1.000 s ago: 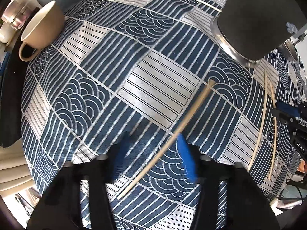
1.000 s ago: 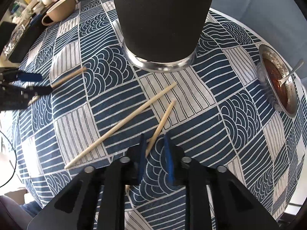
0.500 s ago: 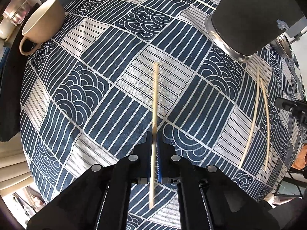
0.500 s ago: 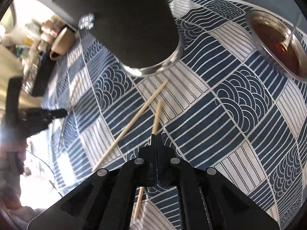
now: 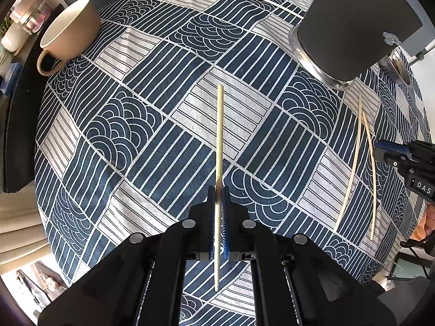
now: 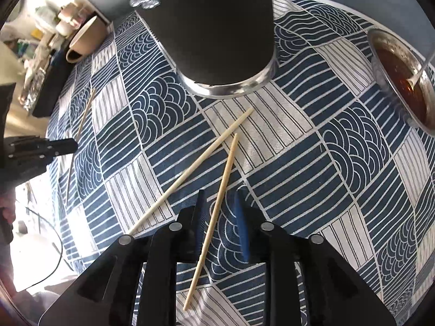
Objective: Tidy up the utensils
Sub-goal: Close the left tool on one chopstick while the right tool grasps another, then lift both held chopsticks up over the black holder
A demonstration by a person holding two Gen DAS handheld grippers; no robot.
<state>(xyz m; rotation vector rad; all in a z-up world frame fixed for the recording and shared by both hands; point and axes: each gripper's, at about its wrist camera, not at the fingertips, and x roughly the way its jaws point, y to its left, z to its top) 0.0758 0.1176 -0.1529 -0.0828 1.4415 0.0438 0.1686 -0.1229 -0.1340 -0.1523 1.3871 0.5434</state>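
Observation:
My left gripper points straight down and is shut on a pale wooden chopstick, which runs along its fingers a little above the cloth. In the right wrist view that left gripper shows at the left edge with its chopstick. My right gripper has its jaws opening. A second chopstick lies between the blue pads, and neither pad presses on it. A third chopstick lies just left of it. The black utensil holder stands right behind them.
A blue-and-white patterned cloth covers the round table. A beige cup stands at the far left. A metal bowl of brown sauce with a spoon sits at the right. Two chopsticks lie below the holder.
My left gripper shut on the slanted chopstick and raised it, now lined up with the fingers. My right gripper shut around its chopstick, then spread its jaws again.

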